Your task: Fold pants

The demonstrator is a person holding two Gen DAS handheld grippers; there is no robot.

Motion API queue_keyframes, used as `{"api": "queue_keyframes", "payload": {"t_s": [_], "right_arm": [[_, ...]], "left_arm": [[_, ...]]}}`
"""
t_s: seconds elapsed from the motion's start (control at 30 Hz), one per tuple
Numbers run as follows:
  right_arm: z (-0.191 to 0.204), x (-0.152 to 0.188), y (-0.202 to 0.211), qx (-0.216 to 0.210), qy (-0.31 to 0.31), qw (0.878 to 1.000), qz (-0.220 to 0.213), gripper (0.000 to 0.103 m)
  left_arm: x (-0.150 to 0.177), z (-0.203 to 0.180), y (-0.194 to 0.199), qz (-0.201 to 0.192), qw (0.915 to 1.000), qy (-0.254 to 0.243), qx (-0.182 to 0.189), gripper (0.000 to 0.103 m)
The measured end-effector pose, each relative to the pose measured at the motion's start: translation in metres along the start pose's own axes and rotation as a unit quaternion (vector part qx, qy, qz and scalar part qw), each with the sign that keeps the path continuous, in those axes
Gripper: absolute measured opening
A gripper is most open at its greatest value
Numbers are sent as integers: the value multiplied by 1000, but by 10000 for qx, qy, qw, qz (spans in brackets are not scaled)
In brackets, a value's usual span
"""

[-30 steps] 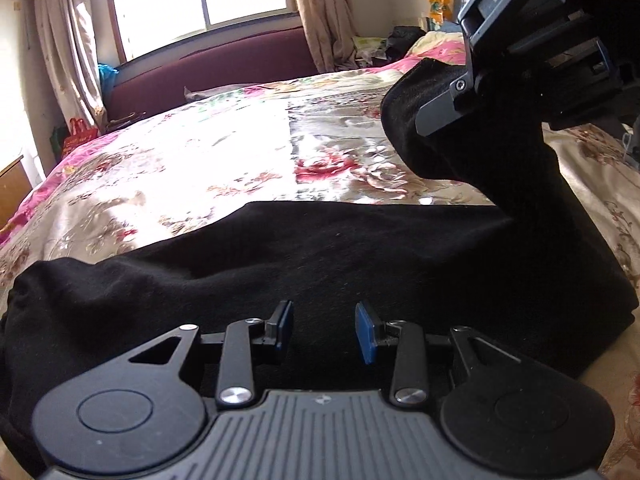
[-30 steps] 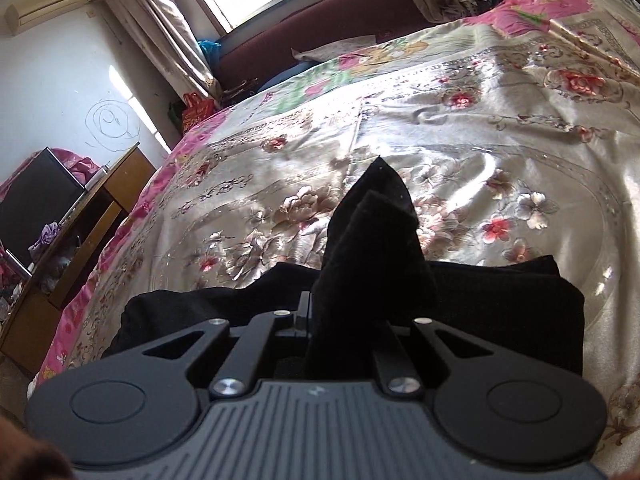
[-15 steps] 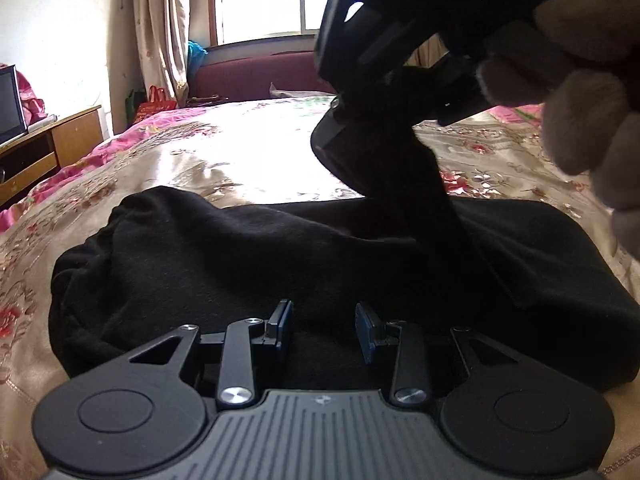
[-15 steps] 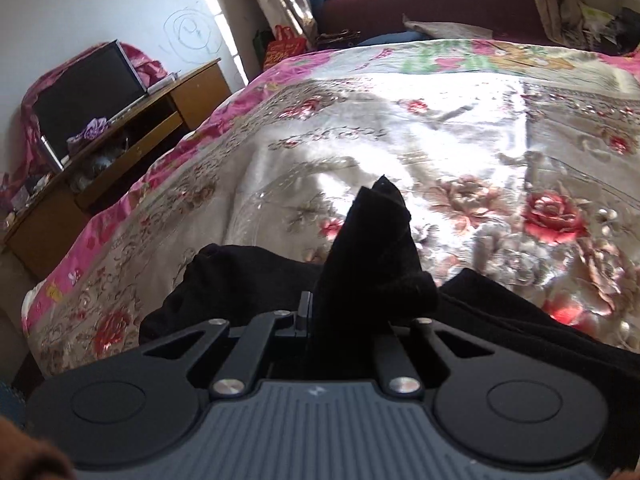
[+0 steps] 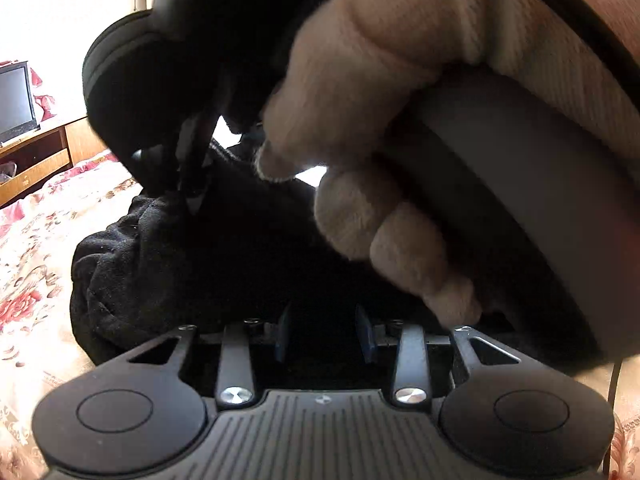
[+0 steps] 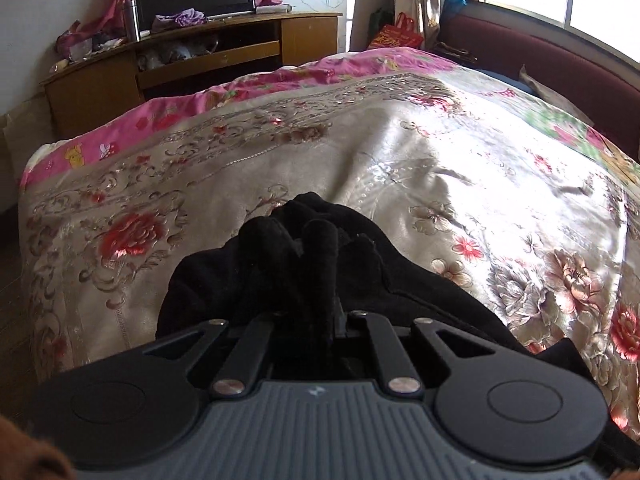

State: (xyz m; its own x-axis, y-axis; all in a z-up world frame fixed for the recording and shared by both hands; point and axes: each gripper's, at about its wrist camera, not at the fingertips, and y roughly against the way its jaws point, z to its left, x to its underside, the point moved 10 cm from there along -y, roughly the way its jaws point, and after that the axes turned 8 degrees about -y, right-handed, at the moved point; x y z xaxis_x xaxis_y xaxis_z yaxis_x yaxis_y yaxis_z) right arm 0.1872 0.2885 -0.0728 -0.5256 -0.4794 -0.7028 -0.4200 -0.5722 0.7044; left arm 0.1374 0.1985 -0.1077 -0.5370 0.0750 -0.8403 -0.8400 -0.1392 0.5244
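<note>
The black pants (image 5: 168, 264) lie bunched on the floral bedspread (image 5: 36, 232). My left gripper (image 5: 322, 334) is open and empty, low over the pants, its blue pads apart. The gloved hand (image 5: 380, 92) holding the right gripper fills the top of the left wrist view. My right gripper (image 6: 310, 312) is shut on a fold of the pants (image 6: 316, 248), held low over the pile's end near the bed's corner. Its fingertips are hidden by the cloth.
The bedspread (image 6: 400, 160) stretches ahead and to the right. A wooden TV stand (image 6: 172, 64) with a screen and clutter stands beyond the bed's edge. A dark red sofa (image 6: 540, 56) sits under the window.
My right gripper has carried the pants fold across to the left end of the pile and lowered it. It now hangs close over my left gripper, which has stayed open.
</note>
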Motion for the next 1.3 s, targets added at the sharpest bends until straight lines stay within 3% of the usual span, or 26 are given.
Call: {"api": "queue_keyframes", "payload": {"t_s": [0.17,0.23,0.3,0.4,0.53,0.73,0.83,0.9,1.07,1.2,1.3], "right_arm": [[-2,-36,29,-25,-309,9970,-715,7],[5,-47,29,-22,-212,9966,-795,7],[22,-43,11,-86,107,9984,-549,9],[43,-14,-23,-379,332,9982,339,15],[39,-12,4,-891,-105,9958,171,17],[-21,-3,76,-1338,-1069,9850,-206,20],[-73,17,102,-908,-1595,9826,-286,20],[-119,40,119,-338,-1902,9806,-331,22],[-221,110,140,508,-3076,9500,-199,31],[-252,150,119,27,-4008,9162,-47,31],[-256,161,104,-409,-4228,9052,-137,35]], "left_arm": [[-3,1,-1,-66,9999,98,34,50],[-1,1,-3,-48,9998,160,89,50],[0,3,-4,-47,9997,174,138,50],[1,4,-3,-44,9997,153,191,50],[8,9,11,-105,9998,118,113,50],[12,16,49,-155,9997,190,15,50],[-4,19,62,-327,9993,-91,-127,50],[-20,23,63,-514,9982,-268,-131,51],[-48,28,28,-688,9966,-450,-87,52],[-36,25,-21,-100,9981,-607,50,52],[-15,16,-33,267,9953,-935,-7,53]]}}
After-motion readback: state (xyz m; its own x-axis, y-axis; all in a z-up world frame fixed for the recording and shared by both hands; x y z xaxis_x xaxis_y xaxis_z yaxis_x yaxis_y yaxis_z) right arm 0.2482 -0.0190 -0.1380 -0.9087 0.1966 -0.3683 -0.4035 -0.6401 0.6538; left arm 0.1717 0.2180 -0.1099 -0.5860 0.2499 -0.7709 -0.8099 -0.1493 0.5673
